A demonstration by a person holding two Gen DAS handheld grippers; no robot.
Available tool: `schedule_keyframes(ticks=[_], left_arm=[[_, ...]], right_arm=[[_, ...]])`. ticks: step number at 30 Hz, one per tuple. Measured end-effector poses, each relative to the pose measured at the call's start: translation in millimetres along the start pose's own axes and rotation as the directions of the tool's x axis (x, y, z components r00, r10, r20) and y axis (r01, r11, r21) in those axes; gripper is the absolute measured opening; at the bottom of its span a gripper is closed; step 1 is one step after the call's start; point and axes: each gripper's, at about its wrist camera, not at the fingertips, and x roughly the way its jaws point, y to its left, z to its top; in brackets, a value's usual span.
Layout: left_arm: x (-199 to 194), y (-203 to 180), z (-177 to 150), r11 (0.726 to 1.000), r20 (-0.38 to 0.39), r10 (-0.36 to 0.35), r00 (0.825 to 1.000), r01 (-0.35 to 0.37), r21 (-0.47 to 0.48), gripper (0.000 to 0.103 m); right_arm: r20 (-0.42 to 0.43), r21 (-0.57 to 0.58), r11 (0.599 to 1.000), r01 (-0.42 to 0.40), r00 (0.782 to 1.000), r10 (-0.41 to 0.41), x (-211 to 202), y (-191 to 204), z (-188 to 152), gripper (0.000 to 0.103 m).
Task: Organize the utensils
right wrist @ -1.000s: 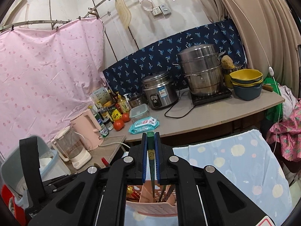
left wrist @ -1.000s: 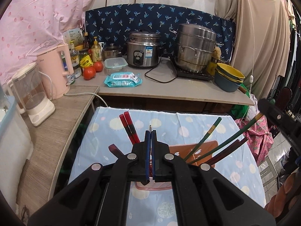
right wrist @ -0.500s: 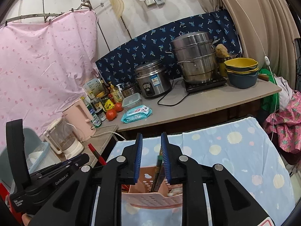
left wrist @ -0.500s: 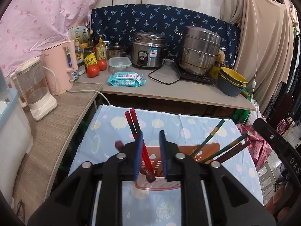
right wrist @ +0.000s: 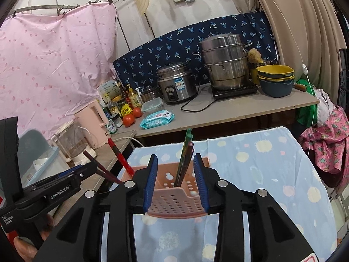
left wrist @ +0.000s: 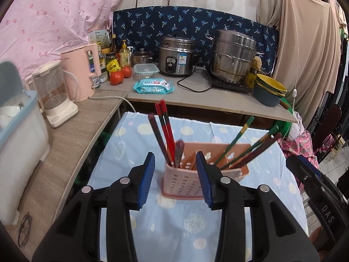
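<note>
My left gripper is spreading its jaws, nothing pinched, red chopsticks standing free beyond them. My right gripper is opening too, green chopsticks loose ahead. All sit in the pink holder on the blue spotted tablecloth.

The left gripper hangs just before the pink utensil holder, jaws opening with nothing clamped; red chopsticks lean in the holder's left end, green chopsticks in its right
</note>
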Motion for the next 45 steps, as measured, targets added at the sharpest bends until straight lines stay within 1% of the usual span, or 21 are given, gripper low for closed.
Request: schedule_keyframes(ticks=[3, 4, 5, 9, 13, 15, 21, 24, 26, 29, 32, 33, 35, 45], left_arm=[[-3, 0, -14, 1.000, -0.017, 0.014, 1.000, -0.014, 0.002, 0.044], [-4, 0, -21, 1.000, -0.023, 0.019, 1.000, -0.019, 0.003, 0.047], [-5, -1, -27, 1.000, -0.027, 0.023, 0.999, -0.023, 0.004, 0.048], [-7, -4, -52, 0.999, -0.055, 0.047, 0.997, -0.046, 0.022, 0.050], [-7, -3, -75, 0.999, -0.096, 0.052, 0.994, -0.051, 0.016, 0.052], [-8, -1, -85, 0.998, -0.111, 0.057, 0.992, -0.056, 0.013, 0.052], [-12, 0, -111, 0.996, -0.133, 0.092, 0.987, -0.091, 0.021, 0.061], [-13, 0, -122, 0.995, -0.144, 0.099, 0.985, -0.096, 0.022, 0.066], [-15, -1, -129, 0.994, -0.149, 0.107, 0.983, -0.103, 0.031, 0.070], [-17, -3, -136, 0.993, -0.152, 0.117, 0.981, -0.112, 0.045, 0.076], [-17, -5, -144, 0.992, -0.162, 0.120, 0.979, -0.112, 0.054, 0.080], [-17, -6, -146, 0.992, -0.165, 0.122, 0.979, -0.114, 0.059, 0.081], [-17, -7, -150, 0.991, -0.168, 0.125, 0.978, -0.115, 0.066, 0.085], [-13, -7, -161, 0.987, -0.178, 0.151, 0.972, -0.138, 0.085, 0.086]], right_arm=[[-0.026, -0.013, 1.000, 0.019, 0.999, -0.019, -5, -1, -19, 0.035], [-0.035, -0.017, 1.000, 0.025, 0.999, -0.026, -6, -1, -25, 0.037], [-0.048, -0.021, 0.999, 0.029, 0.998, -0.030, -8, -1, -32, 0.039], [-0.085, -0.053, 0.997, 0.053, 0.995, -0.057, -14, 1, -57, 0.040], [-0.119, -0.077, 0.995, 0.069, 0.990, -0.078, -19, 1, -80, 0.047], [-0.128, -0.082, 0.994, 0.072, 0.988, -0.082, -20, 2, -86, 0.048], [-0.171, -0.093, 0.992, 0.080, 0.981, -0.095, -28, 3, -113, 0.055], [-0.188, -0.088, 0.993, 0.078, 0.978, -0.093, -32, 3, -122, 0.059], [-0.190, -0.090, 0.993, 0.083, 0.977, -0.099, -35, 4, -128, 0.063], [-0.193, -0.094, 0.991, 0.093, 0.975, -0.110, -38, 5, -135, 0.065], [-0.204, -0.090, 0.991, 0.097, 0.972, -0.113, -40, 4, -143, 0.068], [-0.207, -0.086, 0.992, 0.097, 0.972, -0.113, -41, 4, -145, 0.068], [-0.214, -0.075, 0.993, 0.096, 0.971, -0.110, -42, 2, -149, 0.068], [-0.257, -0.071, 0.993, 0.098, 0.960, -0.113, -37, -2, -159, 0.068]])
